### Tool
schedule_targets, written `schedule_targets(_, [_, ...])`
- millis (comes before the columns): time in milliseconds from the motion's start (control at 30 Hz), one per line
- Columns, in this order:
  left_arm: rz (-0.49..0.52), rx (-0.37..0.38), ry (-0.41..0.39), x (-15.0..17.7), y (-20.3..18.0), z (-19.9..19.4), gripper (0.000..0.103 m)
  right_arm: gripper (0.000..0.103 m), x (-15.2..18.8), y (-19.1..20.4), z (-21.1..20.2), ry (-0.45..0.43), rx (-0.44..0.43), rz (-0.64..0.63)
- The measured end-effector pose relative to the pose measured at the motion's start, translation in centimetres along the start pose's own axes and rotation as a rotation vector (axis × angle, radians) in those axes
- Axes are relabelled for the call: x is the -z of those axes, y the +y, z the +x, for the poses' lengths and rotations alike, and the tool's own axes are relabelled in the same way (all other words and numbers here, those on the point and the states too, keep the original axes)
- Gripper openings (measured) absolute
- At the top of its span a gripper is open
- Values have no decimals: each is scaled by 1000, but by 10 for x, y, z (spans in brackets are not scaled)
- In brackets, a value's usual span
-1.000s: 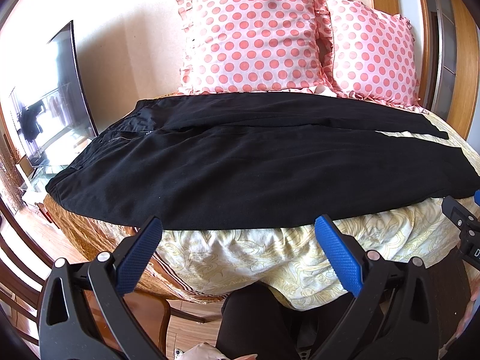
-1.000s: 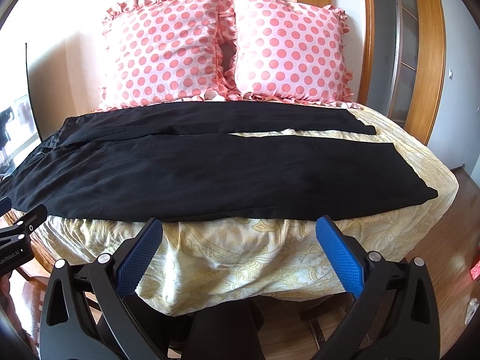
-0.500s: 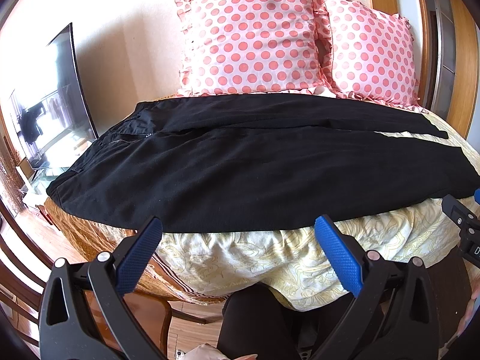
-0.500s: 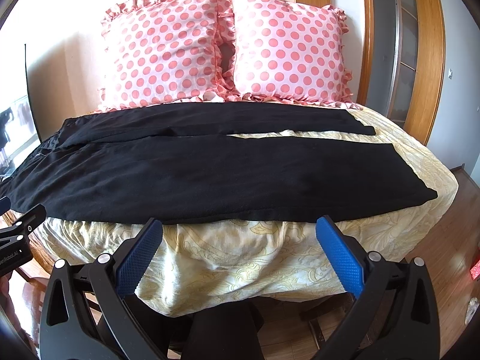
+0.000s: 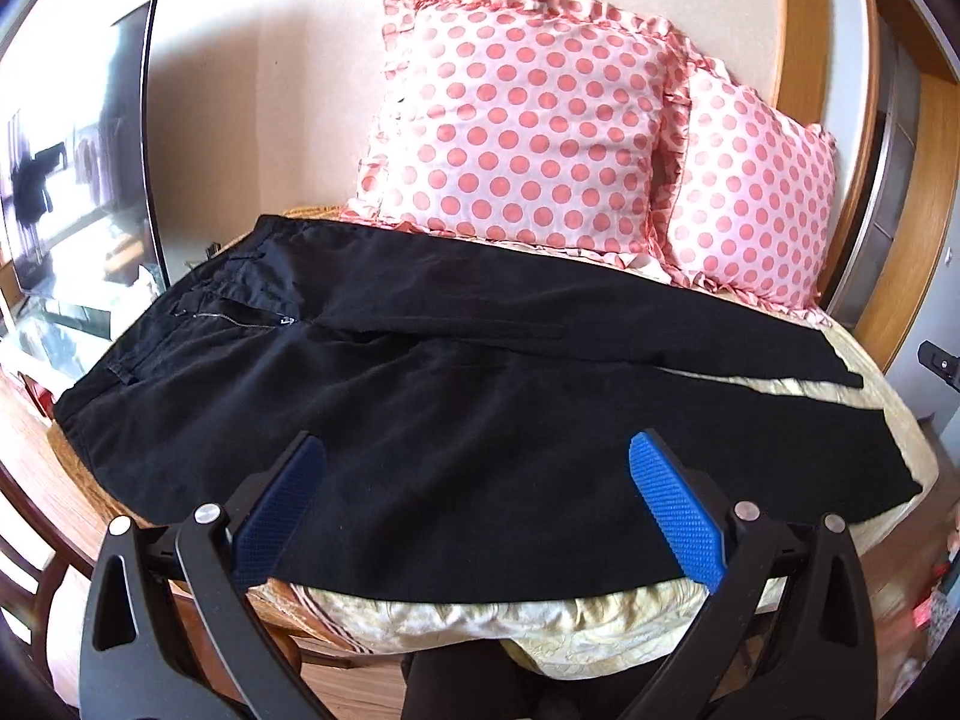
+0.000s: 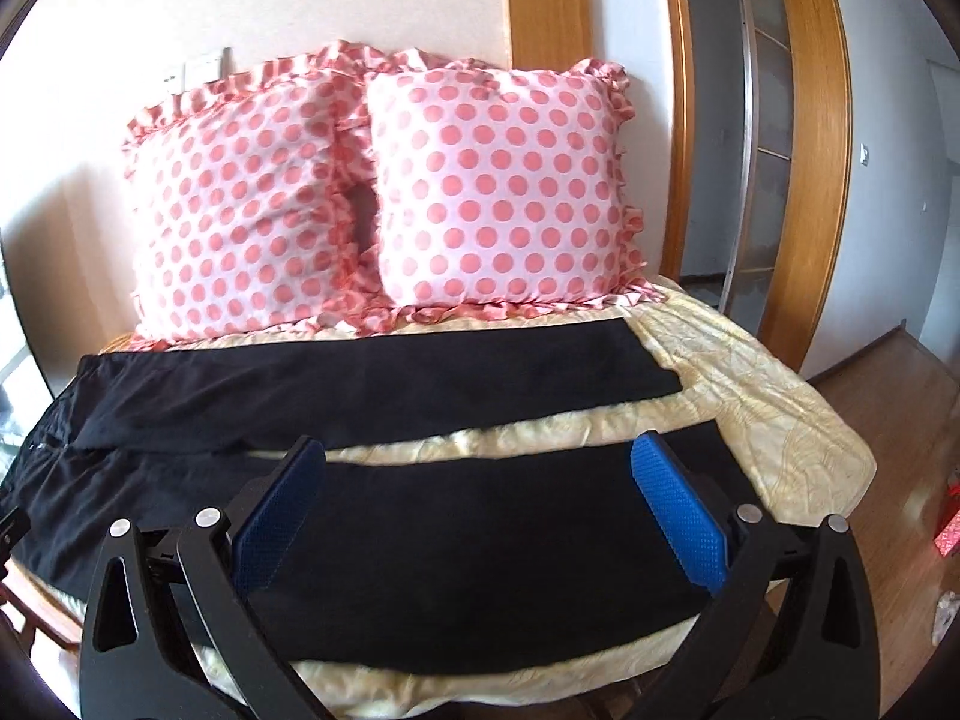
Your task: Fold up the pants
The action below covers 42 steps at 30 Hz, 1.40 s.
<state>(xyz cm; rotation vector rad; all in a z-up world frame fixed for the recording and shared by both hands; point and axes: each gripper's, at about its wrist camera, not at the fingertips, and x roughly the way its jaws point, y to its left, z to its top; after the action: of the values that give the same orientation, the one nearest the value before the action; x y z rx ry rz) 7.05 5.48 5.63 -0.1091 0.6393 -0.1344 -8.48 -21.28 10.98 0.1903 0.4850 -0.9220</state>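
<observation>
Black pants [image 5: 456, 396] lie spread flat across the bed, waistband and zipper at the left, both legs running to the right. My left gripper [image 5: 477, 510] hovers open over the near leg close to the seat, blue pads wide apart, nothing held. In the right wrist view the same pants [image 6: 480, 534] show a strip of yellow bedspread between the far leg [image 6: 372, 396] and the near leg. My right gripper [image 6: 480, 513] is open over the near leg, toward its cuff end, empty.
Two pink polka-dot pillows [image 5: 528, 132] [image 6: 498, 192] lean on the wall at the head of the bed. The yellow bedspread [image 6: 768, 420] hangs over the near edge. A dark screen [image 5: 78, 174] stands at the left; a wooden door frame [image 6: 810, 168] at the right.
Both grippers have moved forward and up over the bed: they were short of its near edge and now stand above the near pant leg. The pants have not moved.
</observation>
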Motion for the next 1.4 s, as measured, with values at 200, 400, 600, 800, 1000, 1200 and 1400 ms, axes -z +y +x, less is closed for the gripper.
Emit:
schedule_targets(200, [-90,42,60,-30,30,44,101,102,-81,-48,132,175,235,107])
schedule_targets(400, [-142,-48,-4,-40,39,70,101,98,-93,-97,288,458,291,415])
schedule_targets(600, [-108,-50,24,-48,41,98,101,80,-90,-113,372,518,458,521])
schedule_targets(800, [37,-143,-17,-49,24,111,101,78,-79,-103,409,567,654,473])
schedule_targets(1000, [100,-148,-24,-48,15,115,101,44,-70,-113,388,476,581,543])
schedule_targets(1200, [38,-85,19,-43,30,113,101,9,-52,-140,357,399,364,700])
schedule_targets(1400, [-49,-17,48,-45,51,104,101,7,-32,-149,293,268,149,803])
